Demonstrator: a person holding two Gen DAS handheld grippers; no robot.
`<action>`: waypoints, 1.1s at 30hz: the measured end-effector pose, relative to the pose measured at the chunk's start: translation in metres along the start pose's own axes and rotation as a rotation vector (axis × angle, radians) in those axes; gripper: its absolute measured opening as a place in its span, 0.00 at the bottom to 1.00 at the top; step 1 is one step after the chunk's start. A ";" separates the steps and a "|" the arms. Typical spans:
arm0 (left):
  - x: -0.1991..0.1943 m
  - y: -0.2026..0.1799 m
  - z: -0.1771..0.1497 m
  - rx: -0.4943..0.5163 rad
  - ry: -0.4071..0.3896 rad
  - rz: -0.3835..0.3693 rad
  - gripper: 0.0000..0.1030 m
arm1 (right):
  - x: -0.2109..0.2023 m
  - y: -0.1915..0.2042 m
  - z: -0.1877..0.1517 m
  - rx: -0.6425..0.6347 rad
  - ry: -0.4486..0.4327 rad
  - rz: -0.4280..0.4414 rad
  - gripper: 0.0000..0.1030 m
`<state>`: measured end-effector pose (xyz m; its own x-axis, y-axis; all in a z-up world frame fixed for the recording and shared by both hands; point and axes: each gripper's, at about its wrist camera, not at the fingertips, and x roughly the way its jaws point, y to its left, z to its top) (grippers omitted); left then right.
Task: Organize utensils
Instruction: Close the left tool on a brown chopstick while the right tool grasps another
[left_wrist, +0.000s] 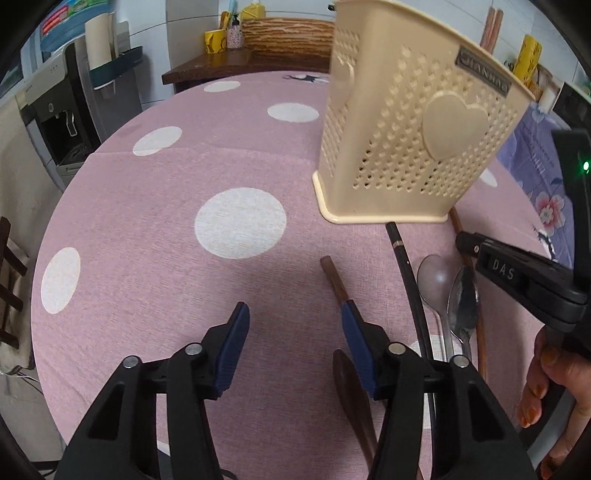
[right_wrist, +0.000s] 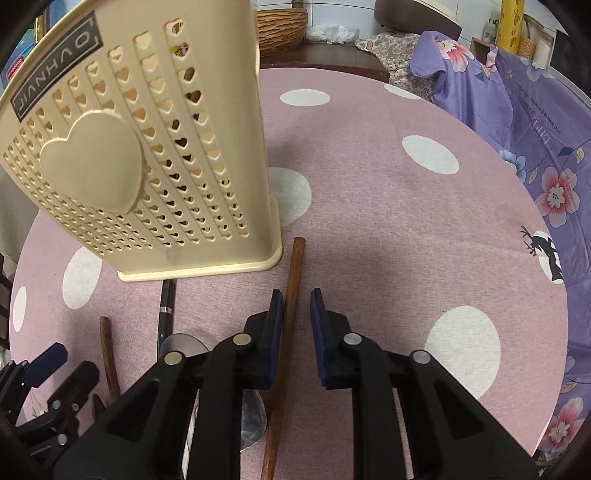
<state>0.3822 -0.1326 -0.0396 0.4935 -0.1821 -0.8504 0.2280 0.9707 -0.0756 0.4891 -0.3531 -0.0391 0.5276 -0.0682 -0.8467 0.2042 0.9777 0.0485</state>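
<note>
Both grippers were empty: right gripper (right_wrist: 296, 295) jaws narrow, straddling a wooden handle (right_wrist: 291, 295) to grab it; left gripper (left_wrist: 293, 314) jaws wide beside the holder (left_wrist: 406, 147).

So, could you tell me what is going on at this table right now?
A person is sorting utensils with a handheld gripper in each hand. The cream utensil holder stands on the pink dotted tablecloth; nothing visibly in it yet. Wooden sticks, a black stick and two spoons lie in front of it. The right gripper is open with a long wooden stick between its fingers, not yet clamped. The left gripper is open and empty beside a shorter wooden handle.
</note>
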 end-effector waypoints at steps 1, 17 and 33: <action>0.002 -0.003 0.000 0.005 0.010 0.003 0.48 | 0.000 -0.001 0.001 0.000 0.003 0.001 0.15; 0.006 -0.023 0.005 0.034 0.029 0.042 0.44 | 0.004 0.001 0.007 -0.002 0.013 -0.012 0.14; 0.008 -0.032 0.009 -0.031 0.037 -0.006 0.10 | 0.004 -0.005 0.007 0.048 0.003 0.018 0.08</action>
<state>0.3864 -0.1666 -0.0394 0.4608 -0.1829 -0.8684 0.2047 0.9741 -0.0965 0.4956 -0.3592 -0.0392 0.5287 -0.0501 -0.8473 0.2339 0.9682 0.0887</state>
